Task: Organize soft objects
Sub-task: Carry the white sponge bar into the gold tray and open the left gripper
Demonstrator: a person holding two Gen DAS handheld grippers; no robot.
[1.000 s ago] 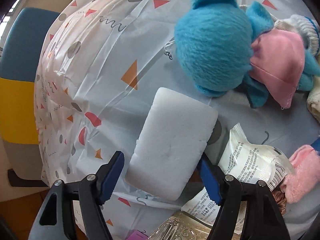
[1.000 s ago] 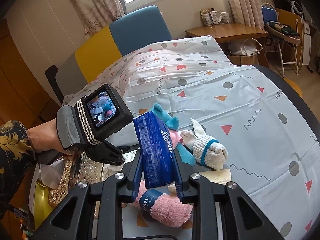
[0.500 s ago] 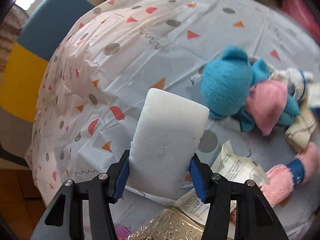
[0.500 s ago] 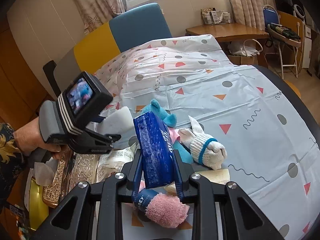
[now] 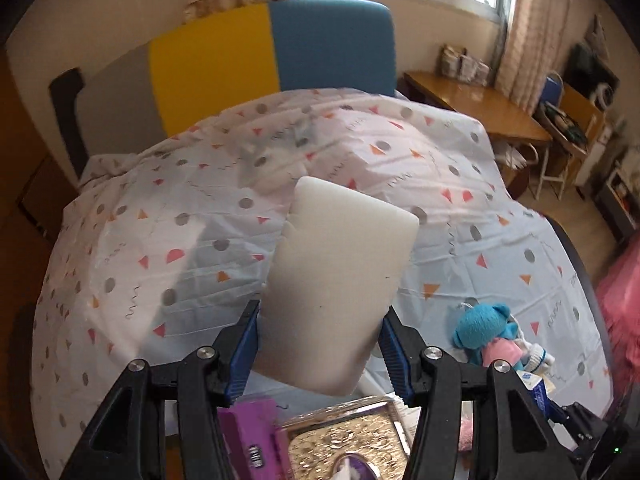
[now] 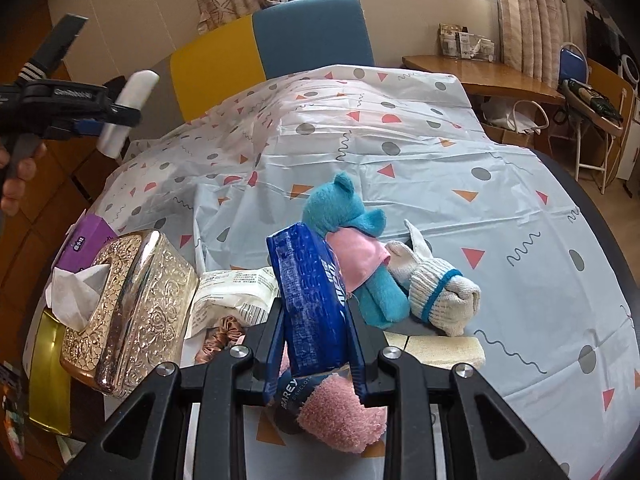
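Where tongs [image 5: 318,348] close, sponge [image 5: 340,280] between.

Left tool [image 5: 318,350]: jaws closed against the two sides of a white foam block [image 5: 340,280], block standing up between the blue pads [image 5: 245,350]. From the right wrist view the left tool [image 6: 106,116] is raised high at upper left, pointing right, with the person's hand [image 6: 18,172] on its grip.

Right tool [image 6: 316,344]: low, pointing forward, jaws clamped on a blue packet [image 6: 310,300] held upright and tilted slightly left.
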